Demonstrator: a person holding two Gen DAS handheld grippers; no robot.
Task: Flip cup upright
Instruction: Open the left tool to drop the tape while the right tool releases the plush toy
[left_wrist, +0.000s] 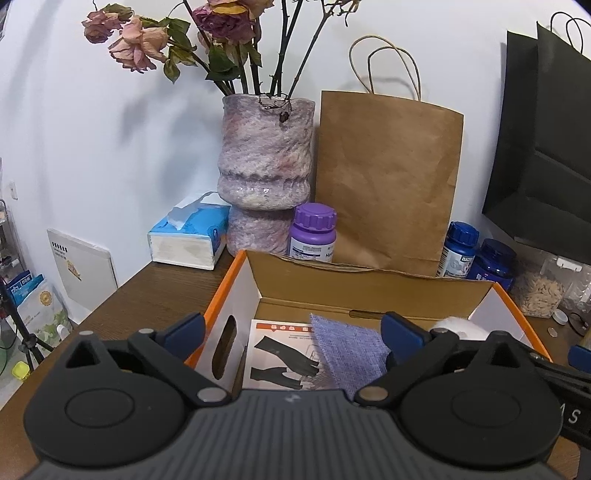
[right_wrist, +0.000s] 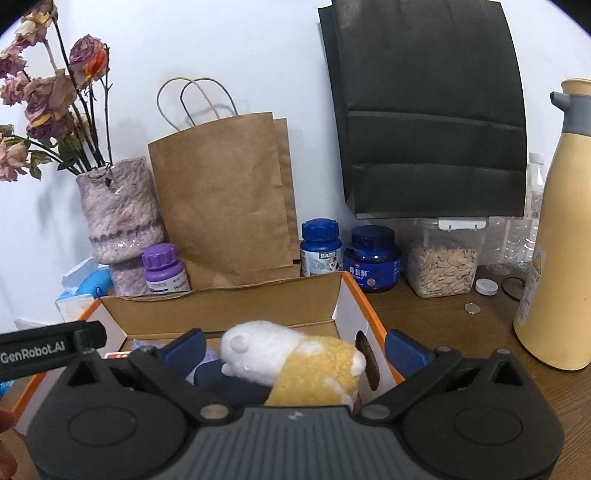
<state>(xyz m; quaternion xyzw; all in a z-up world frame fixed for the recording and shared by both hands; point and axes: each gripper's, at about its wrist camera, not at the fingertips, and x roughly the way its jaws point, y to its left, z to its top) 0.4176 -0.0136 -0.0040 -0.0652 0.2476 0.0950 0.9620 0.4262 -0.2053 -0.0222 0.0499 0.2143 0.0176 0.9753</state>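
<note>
Both wide open and empty — left hand-held gripper (left_wrist: 293, 328), right hand-held gripper (right_wrist: 295, 345) — above the box's rim (left_wrist: 373, 275).

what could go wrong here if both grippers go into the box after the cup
No cup shows in either view, so a reach into the cardboard box would be blind. The plush toy and purple cloth may cover it. Both the left gripper and the right gripper are open above the box and might collide.

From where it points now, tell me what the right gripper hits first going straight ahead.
The right gripper is open over the box. Straight ahead, the plush toy lying between its fingers comes first, then probably the box's far cardboard wall; depth is hard to judge.
</note>
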